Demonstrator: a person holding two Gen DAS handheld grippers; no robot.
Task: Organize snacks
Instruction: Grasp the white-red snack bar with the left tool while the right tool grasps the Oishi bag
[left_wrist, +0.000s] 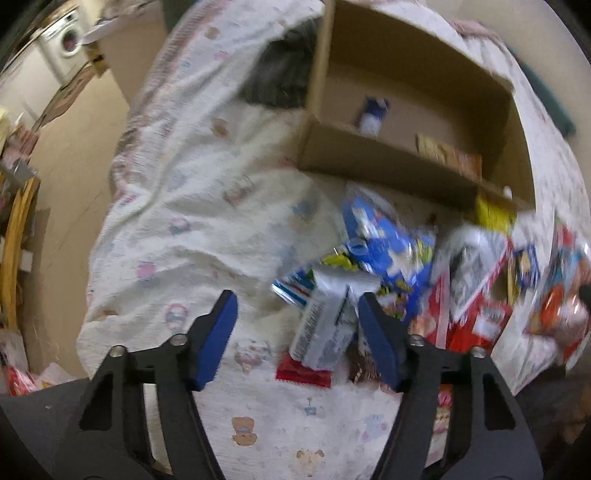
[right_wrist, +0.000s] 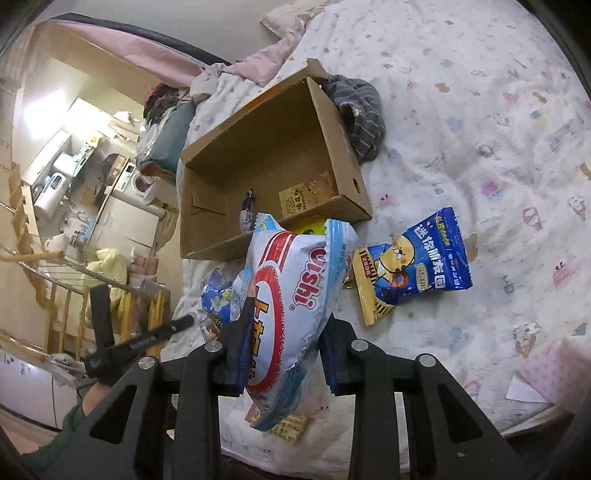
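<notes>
Both grippers were mid-job: right gripper (right_wrist: 282, 354) fingers clamped the Oishi bag (right_wrist: 295, 295) low, so it could sag short of the box (right_wrist: 343, 147); left gripper (left_wrist: 297, 332) fingers stood apart around a silver packet (left_wrist: 327, 332), gripping nothing, and could snag neighbours.

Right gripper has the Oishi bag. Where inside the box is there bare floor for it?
The cardboard box floor is mostly bare: free in the middle and along the far wall. Occupied spots are the small blue-white packet near the front wall and the tan packet beside it. Crowding is outside, before the box.
</notes>
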